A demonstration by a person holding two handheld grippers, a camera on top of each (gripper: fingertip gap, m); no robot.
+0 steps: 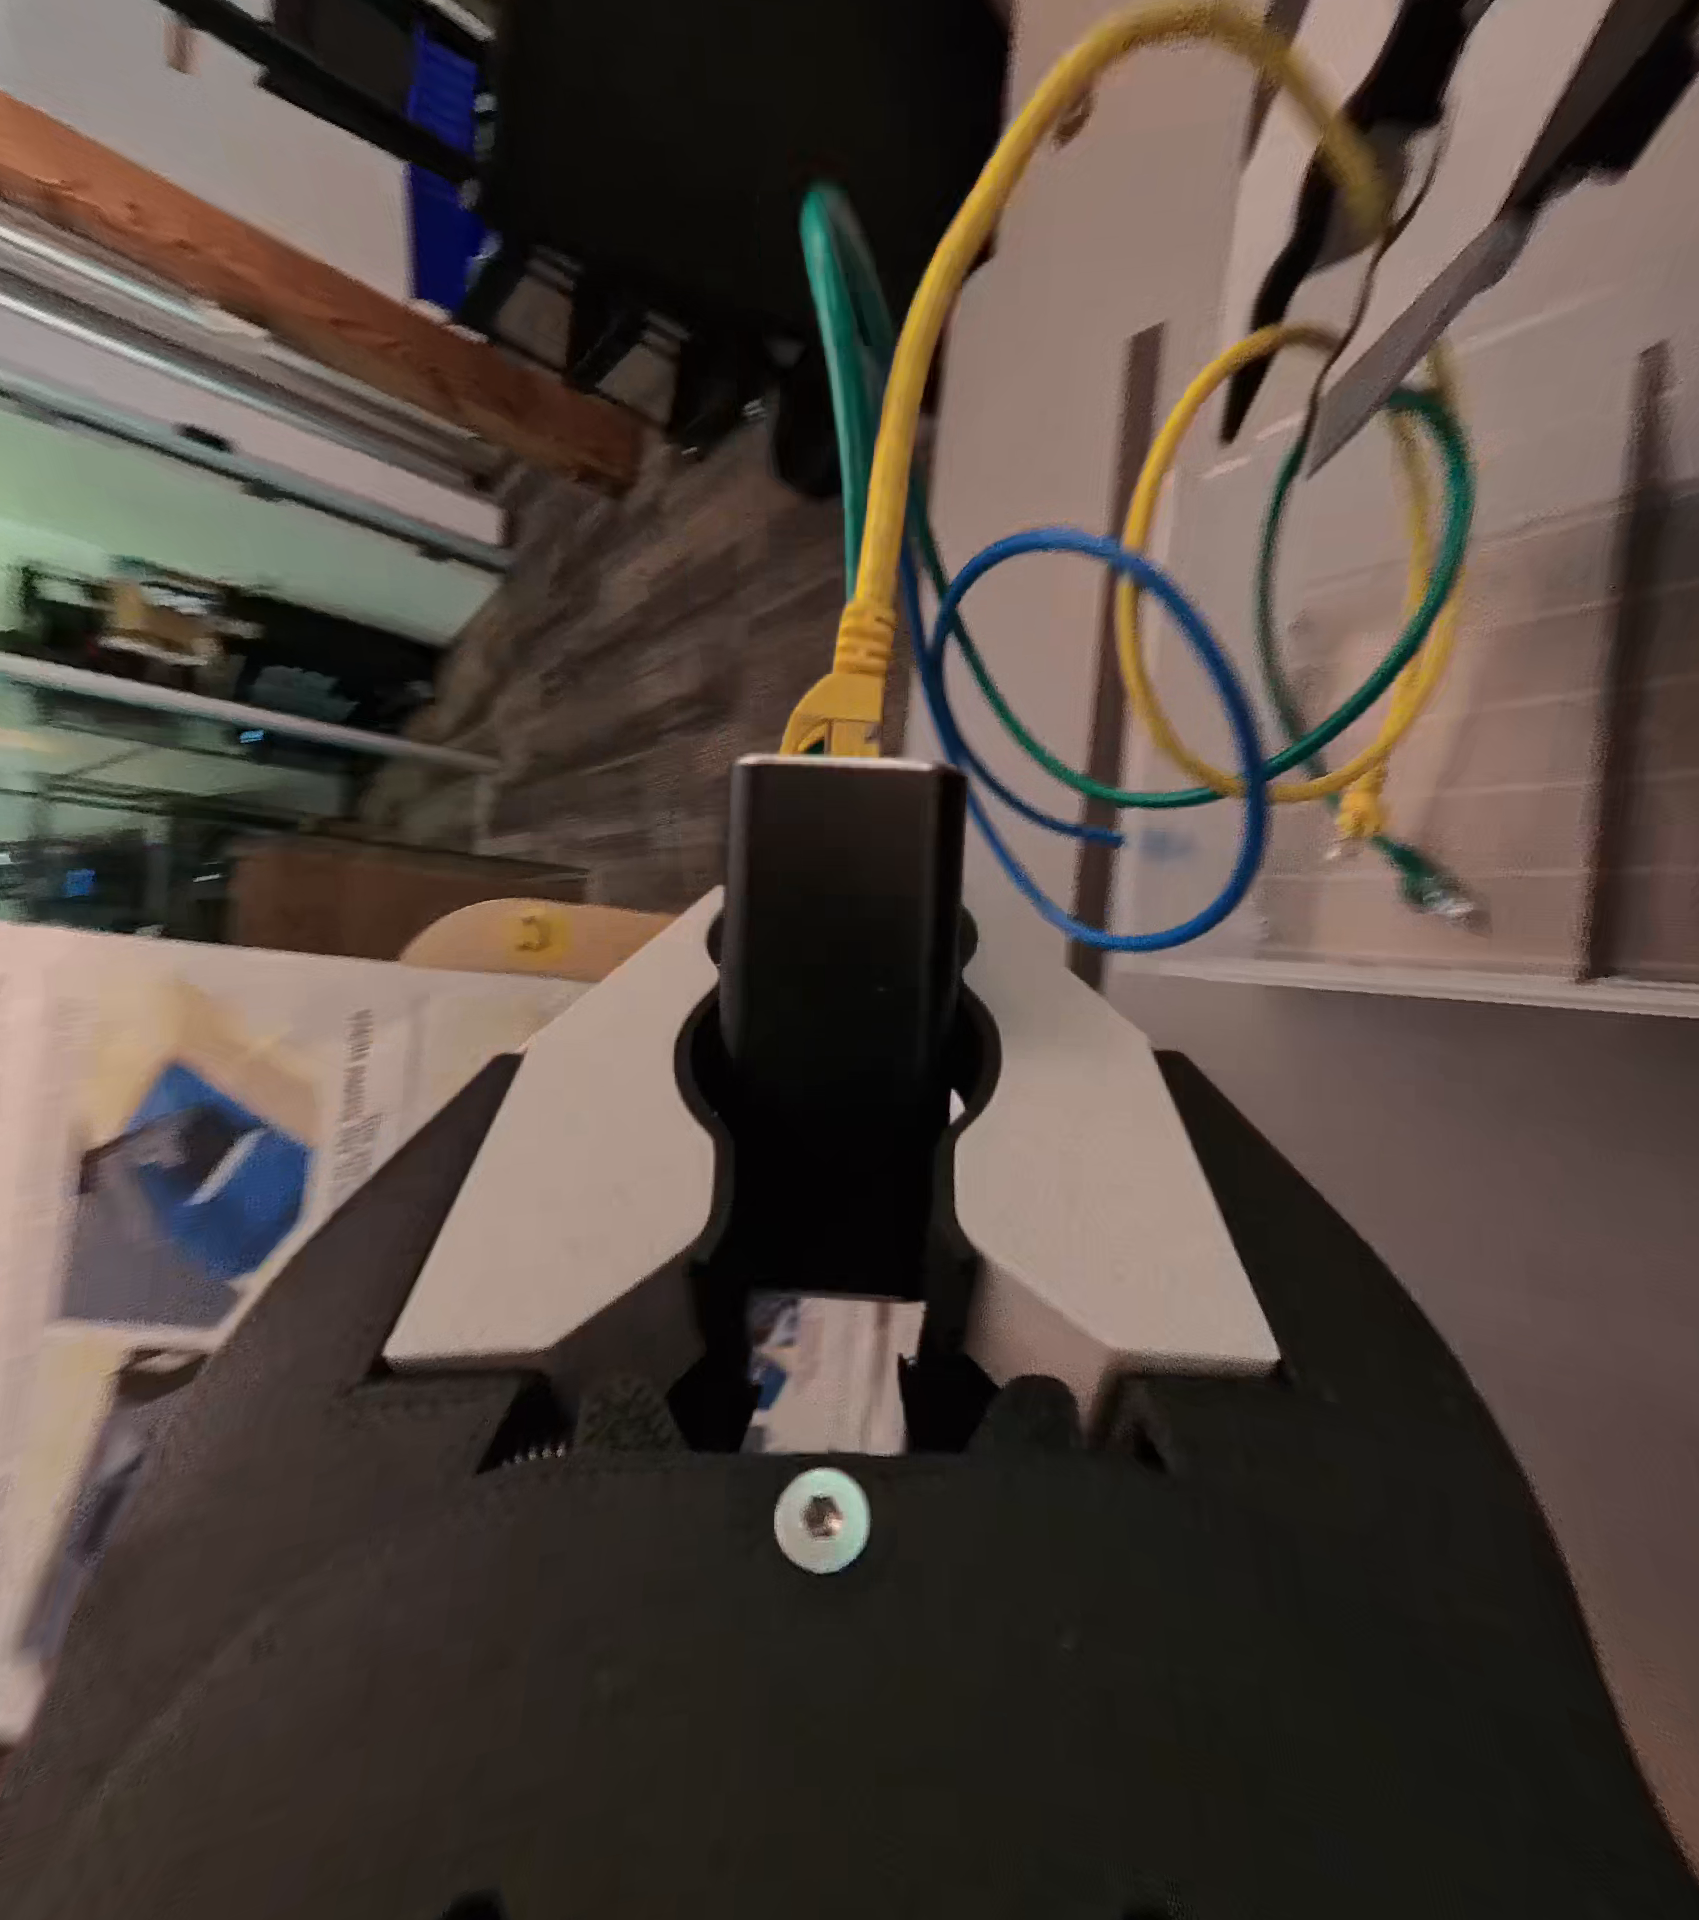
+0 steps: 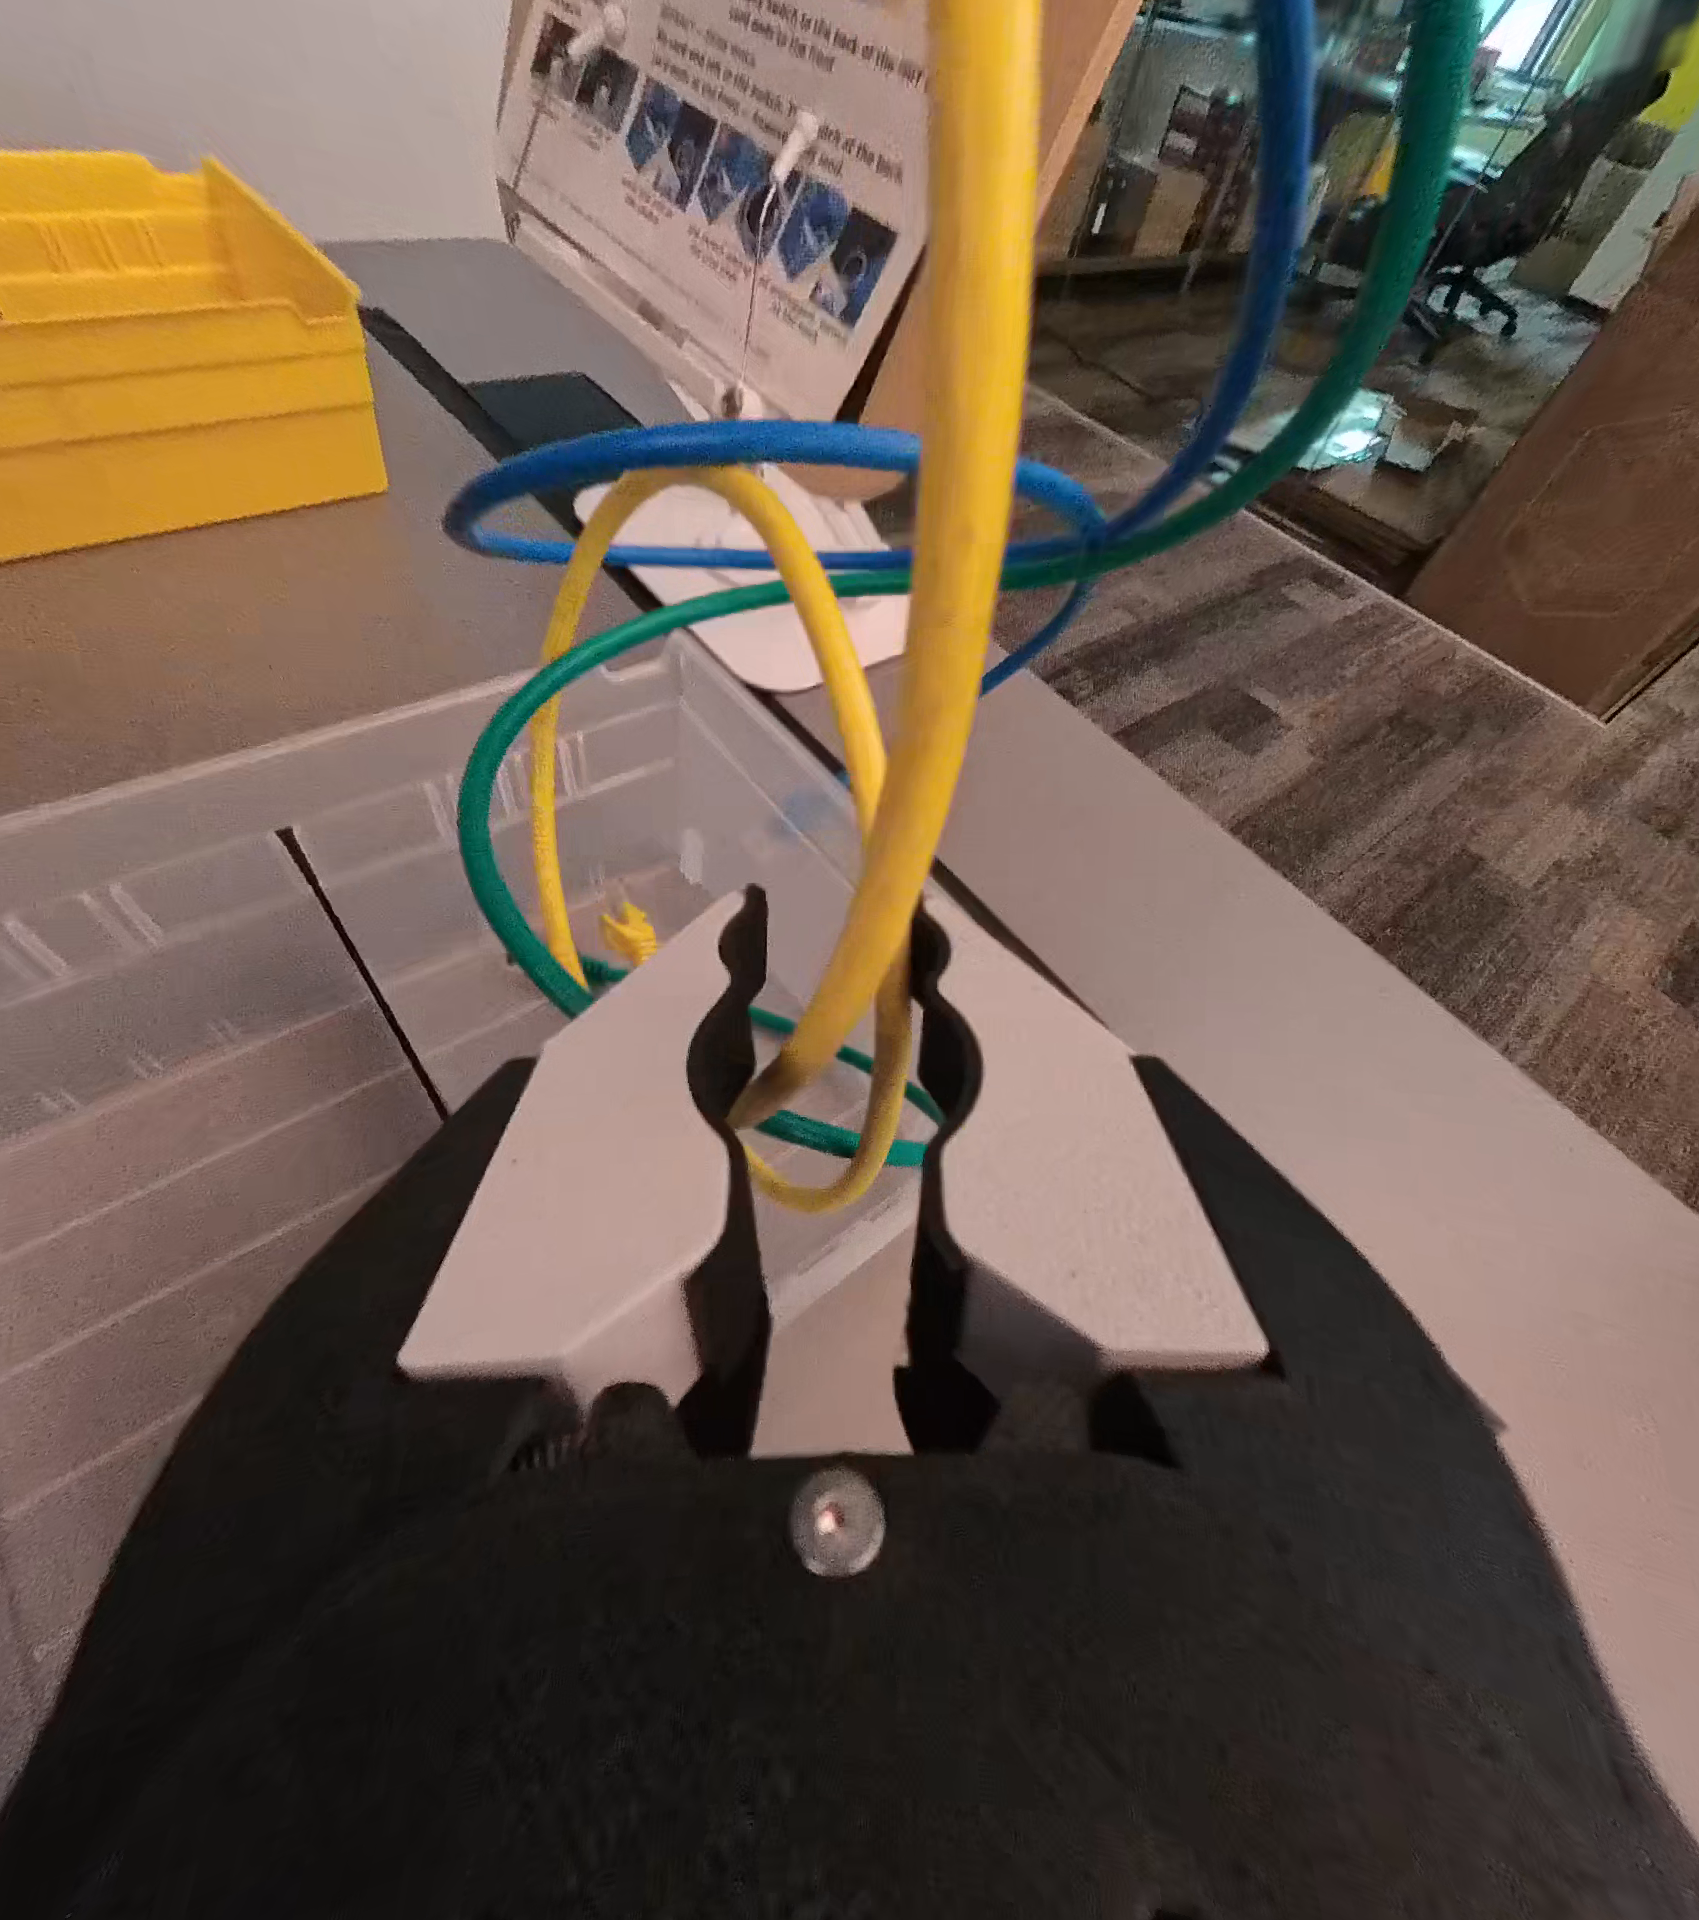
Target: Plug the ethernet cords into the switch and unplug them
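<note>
My left gripper (image 1: 840, 914) is shut on the small black switch (image 1: 845, 935) and holds it up in the air. A yellow ethernet cord (image 1: 912, 343) is plugged into the switch's far end by its yellow plug (image 1: 850, 696). Blue (image 1: 1229, 675) and green (image 1: 850, 343) cords hang in loops beside it, their switch ends hidden. Free yellow (image 1: 1362, 810) and green (image 1: 1437, 894) plugs dangle. My right gripper (image 2: 834, 914) is open, with the yellow cord (image 2: 970, 520) running loosely between its fingers; it also shows at the top right of the left wrist view (image 1: 1286, 416).
A clear plastic bin (image 2: 201, 935) lies under the cord loops on the grey table (image 2: 1240, 1143). A yellow bin (image 2: 97, 364) stands at the back left. A printed sheet on a stand (image 2: 720, 156) is behind the cords. Carpet floor lies beyond the table's right edge. Some 20 cm of space lies between my two pairs of fingers.
</note>
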